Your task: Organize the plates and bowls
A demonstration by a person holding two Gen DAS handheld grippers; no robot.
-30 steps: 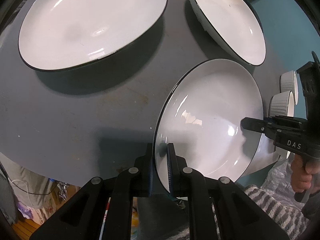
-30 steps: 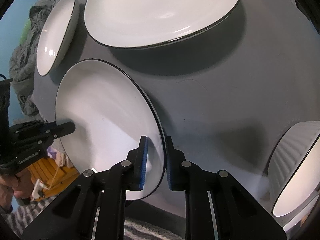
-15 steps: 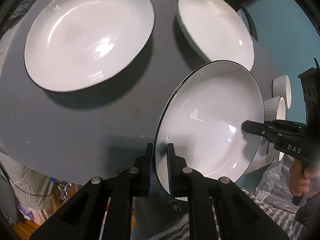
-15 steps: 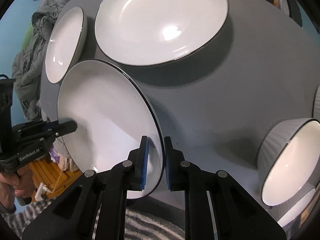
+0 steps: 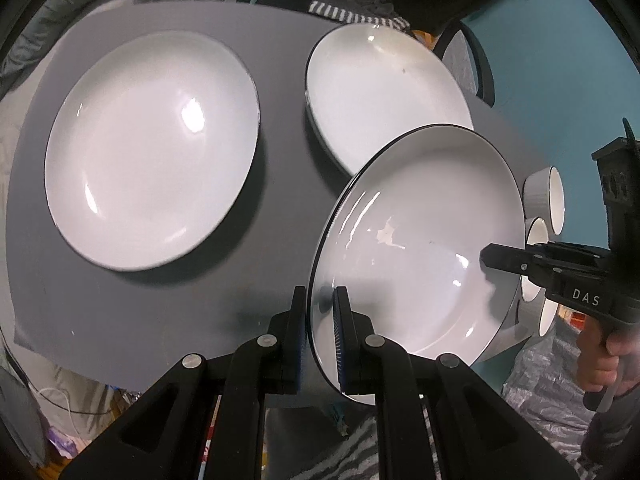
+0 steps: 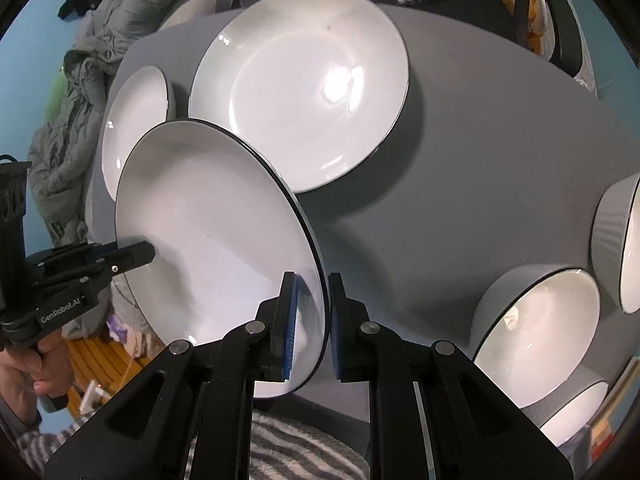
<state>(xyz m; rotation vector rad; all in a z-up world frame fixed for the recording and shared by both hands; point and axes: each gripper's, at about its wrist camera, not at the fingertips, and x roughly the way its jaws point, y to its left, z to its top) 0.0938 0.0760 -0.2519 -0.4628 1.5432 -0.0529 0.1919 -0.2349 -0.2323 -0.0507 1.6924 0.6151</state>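
Claws grip opposite rims of one white plate: left claw and right claw both clamped on it, holding it tilted above the grey table, near two other plates and ribbed bowls.

The grey table carries two white plates and ribbed bowls.

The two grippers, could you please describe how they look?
Both are matte black with silver pivot screws and blue ribbed pads. The right gripper carries white "DAS" lettering, the left gripper "GenRobot.AI". Each has a pistol-style handle; a striped sleeve shows lower left.
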